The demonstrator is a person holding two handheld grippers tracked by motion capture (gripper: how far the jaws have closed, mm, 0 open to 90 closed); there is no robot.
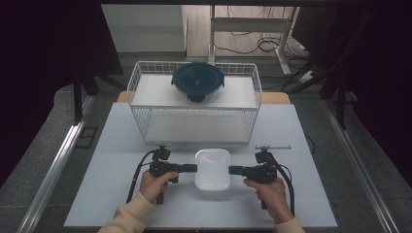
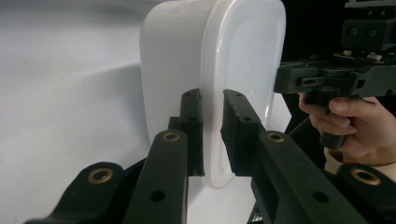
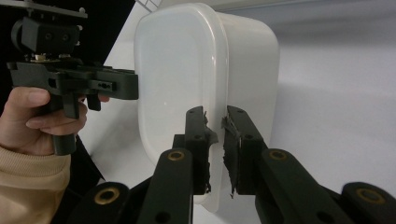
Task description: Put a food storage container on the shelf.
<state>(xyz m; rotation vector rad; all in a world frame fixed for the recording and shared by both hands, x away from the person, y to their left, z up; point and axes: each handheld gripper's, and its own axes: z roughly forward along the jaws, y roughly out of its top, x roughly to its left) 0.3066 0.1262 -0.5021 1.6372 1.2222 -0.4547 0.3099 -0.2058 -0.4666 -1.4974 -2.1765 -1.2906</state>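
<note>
White board covers the desk (image 1: 121,194), the largest thing here, and one desk is all there is. On its far half stands one wire basket (image 1: 141,92) with two pale shelves. On the upper shelf sits one round glass bowl (image 1: 197,83) under a dark blue clip lid. No brand, label or writing can be read on any of these things.

Near the front edge of the desk, midway between the two hands, rests one white plastic box (image 1: 212,167) with rounded corners and its lid on. It lies just in front of the basket, apart from it.

Two tools meet the box from opposite sides. The left tool (image 1: 193,168), held in the person's left hand (image 1: 154,185), has its jaws clamped on the rim at the box's left side; in the left gripper view the rim (image 2: 211,140) sits pinched between both pads. The right tool (image 1: 232,170), held in the right hand (image 1: 268,190), likewise grips the rim at the right side, and its pads (image 3: 201,140) look frayed at the edges. Cream sleeves (image 1: 128,213) cover both forearms.
</note>
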